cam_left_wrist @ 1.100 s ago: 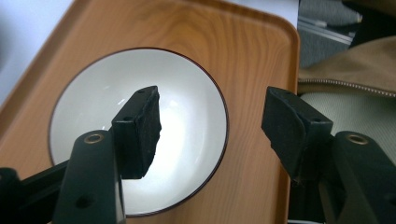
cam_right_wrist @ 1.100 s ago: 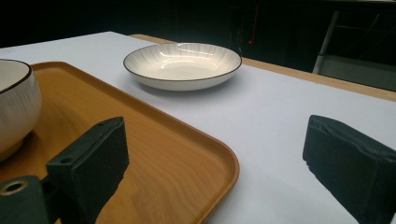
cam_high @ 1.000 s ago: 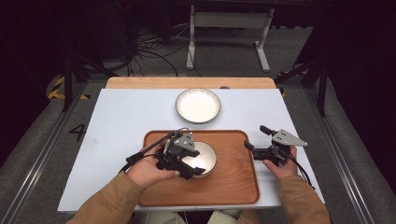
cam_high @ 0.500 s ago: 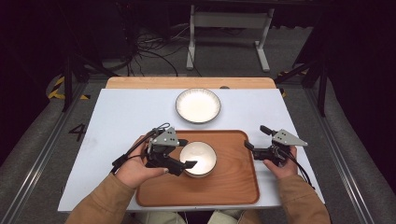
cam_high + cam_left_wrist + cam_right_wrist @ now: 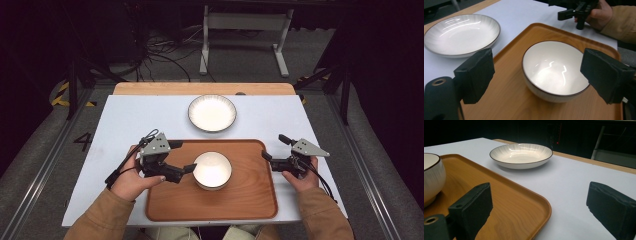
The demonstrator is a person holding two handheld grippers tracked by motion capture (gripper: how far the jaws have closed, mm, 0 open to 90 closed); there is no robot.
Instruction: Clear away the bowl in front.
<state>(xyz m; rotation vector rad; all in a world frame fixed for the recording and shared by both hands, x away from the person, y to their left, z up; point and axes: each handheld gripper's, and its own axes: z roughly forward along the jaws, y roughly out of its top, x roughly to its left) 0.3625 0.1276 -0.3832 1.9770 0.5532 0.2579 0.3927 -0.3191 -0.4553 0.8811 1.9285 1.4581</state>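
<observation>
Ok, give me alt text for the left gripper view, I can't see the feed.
A white bowl sits on a wooden tray, framed between the open left gripper without contact. A white plate lies on the table beyond, and the right gripper rests at the tray's far edge.

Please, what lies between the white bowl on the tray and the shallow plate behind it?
Between the bowl and the plate lie bare wood of the tray, its far rim, then a strip of white table; the high view shows it.
</observation>
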